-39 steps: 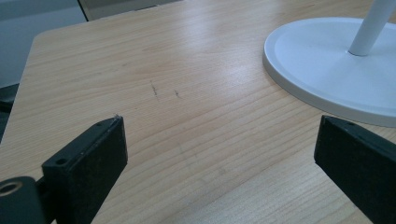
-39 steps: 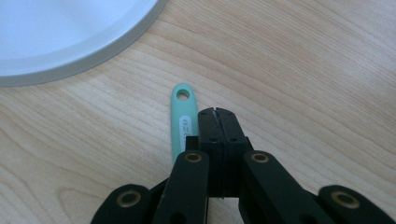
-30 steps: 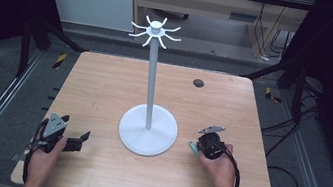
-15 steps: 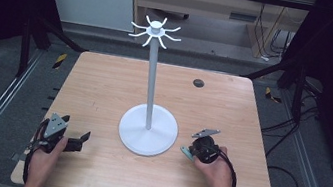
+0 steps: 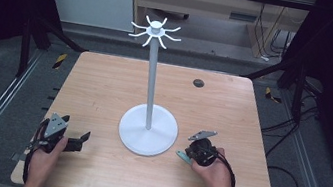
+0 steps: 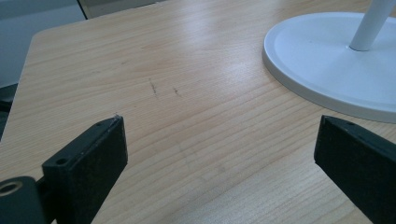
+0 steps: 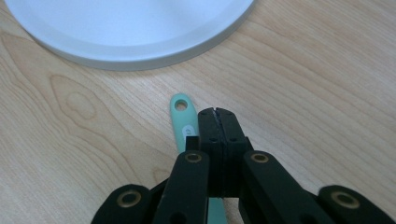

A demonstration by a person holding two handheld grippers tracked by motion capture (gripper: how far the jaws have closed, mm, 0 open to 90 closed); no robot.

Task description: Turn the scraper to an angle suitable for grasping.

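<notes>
Two hand-held grippers, one per hand. Left gripper (image 5: 77, 141) sitting near the front-left corner of the table (image 5: 105, 84), jaws spread wide apart with nothing but bare wood between them in the left gripper view. Grey three-cornered plate on top, left hand (image 5: 43, 155) wrapped around the body.

Right gripper (image 7: 215, 114) over on the front-right side, jaws pressed flat together, tips meeting in a thin seam. One mint-green handle (image 7: 183, 122) with a hanging hole at its end lying on the wood just beside the closed jaws on their left in the right gripper view, running back underneath the gripper body. Can't tell if it's actually pinched or just lying alongside; looks beside rather than between. Same green tip (image 5: 182, 155) poking out toward the stand in the high view. Right hand (image 5: 215, 174) behind it, cable looping off.

Further out: one white stand (image 5: 150, 86) mid-table, round base (image 5: 148, 133), single upright pole, a crown of short prongs on top, all bare. Base just beyond the green handle's tip, not touching. One small dark round thing (image 5: 198, 83) near the far edge of the table, too small to tell what.
</notes>
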